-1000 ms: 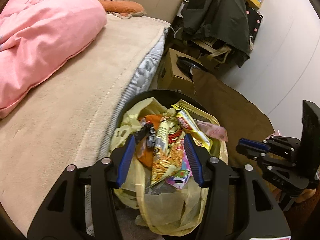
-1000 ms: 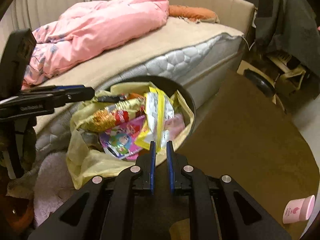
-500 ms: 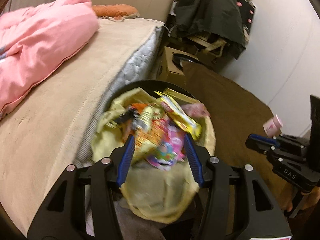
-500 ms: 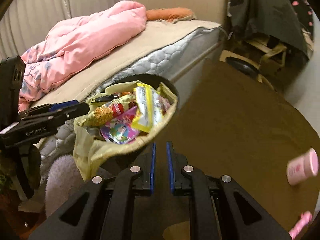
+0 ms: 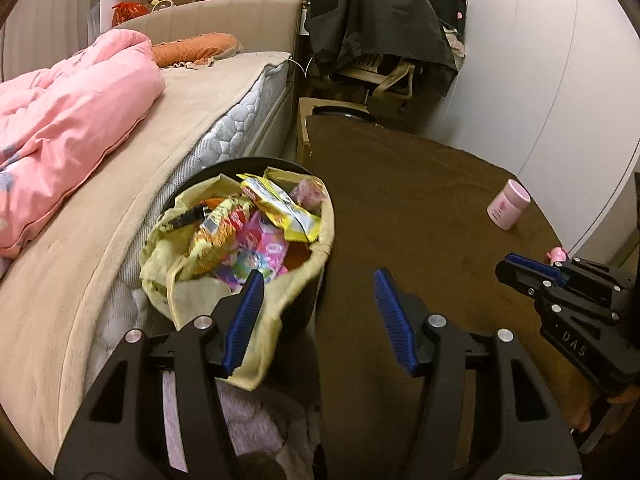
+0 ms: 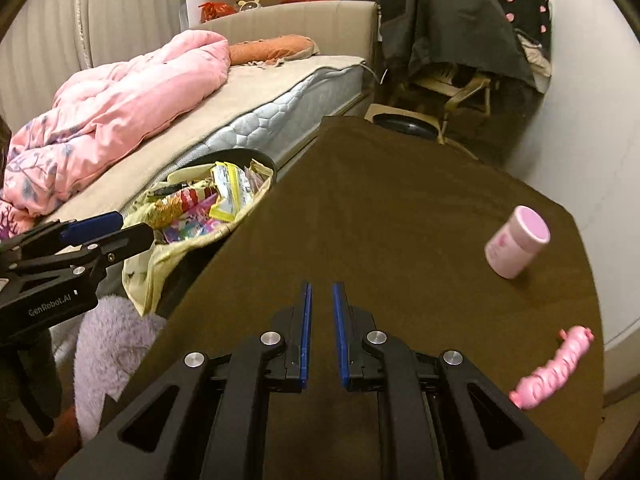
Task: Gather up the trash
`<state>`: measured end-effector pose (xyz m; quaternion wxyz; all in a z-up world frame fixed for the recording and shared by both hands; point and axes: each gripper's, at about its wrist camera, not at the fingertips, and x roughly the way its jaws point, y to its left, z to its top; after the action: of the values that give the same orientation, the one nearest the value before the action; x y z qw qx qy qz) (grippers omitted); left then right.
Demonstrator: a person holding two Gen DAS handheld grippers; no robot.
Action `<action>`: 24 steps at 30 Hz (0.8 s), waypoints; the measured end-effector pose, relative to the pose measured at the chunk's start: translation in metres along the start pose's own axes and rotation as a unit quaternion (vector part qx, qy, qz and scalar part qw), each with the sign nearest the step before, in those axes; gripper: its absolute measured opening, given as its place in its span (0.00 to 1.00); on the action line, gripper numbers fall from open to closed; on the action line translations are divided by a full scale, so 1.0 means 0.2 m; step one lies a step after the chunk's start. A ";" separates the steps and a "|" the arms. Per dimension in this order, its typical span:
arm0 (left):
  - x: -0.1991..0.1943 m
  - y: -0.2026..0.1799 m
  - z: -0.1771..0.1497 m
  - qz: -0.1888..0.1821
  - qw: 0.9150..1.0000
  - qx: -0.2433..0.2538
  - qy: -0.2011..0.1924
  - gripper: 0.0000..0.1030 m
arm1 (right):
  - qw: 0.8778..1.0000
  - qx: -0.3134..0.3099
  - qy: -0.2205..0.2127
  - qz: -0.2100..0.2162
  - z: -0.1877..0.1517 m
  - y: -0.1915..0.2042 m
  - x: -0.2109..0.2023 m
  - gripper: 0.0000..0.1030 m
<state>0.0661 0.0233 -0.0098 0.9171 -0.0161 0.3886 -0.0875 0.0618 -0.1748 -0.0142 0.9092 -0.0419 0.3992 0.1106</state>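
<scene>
left gripper [image 5: 318, 300] jaws opening, nothing between | right gripper [image 6: 320, 330] pressed near-together, empty | trash bin [image 5: 240, 236] beside bed, rim mostly hidden by yellow liner, wrappers jumbled, uncountable | 1 pink cup [image 6: 516, 242], 1 pink toy [image 6: 552, 368] on brown table [image 6: 400, 220]

"GenRobot.AI" on left tool [image 6: 106, 226] body; "DAS" on right tool [image 5: 520, 266] body; wrappers' print unreadable.

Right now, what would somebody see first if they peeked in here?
Probably the trash bin beside the bed, its yellow bag stuffed with bright snack wrappers. Next, the big pink quilt heaped on the bed, and the pink cup lying tipped over on the brown tablecloth.
</scene>
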 end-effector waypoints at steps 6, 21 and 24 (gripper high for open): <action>-0.06 -0.08 -0.05 0.022 0.999 0.006 0.022 0.52 | 0.999 0.040 0.010 -0.007 -0.09 -0.05 -0.07 0.12; -0.19 -0.13 -0.08 0.029 0.999 0.013 0.007 0.52 | 0.999 0.045 -0.016 -0.004 -0.11 -0.02 -0.21 0.12; -0.19 -0.13 -0.08 0.030 0.999 0.013 0.007 0.52 | 0.999 0.044 -0.015 -0.004 -0.12 -0.02 -0.22 0.12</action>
<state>0.0255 0.0051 0.0082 0.9165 0.0081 0.3945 -0.0653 0.0173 -0.1896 0.0012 0.9166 -0.0014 0.3898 0.0896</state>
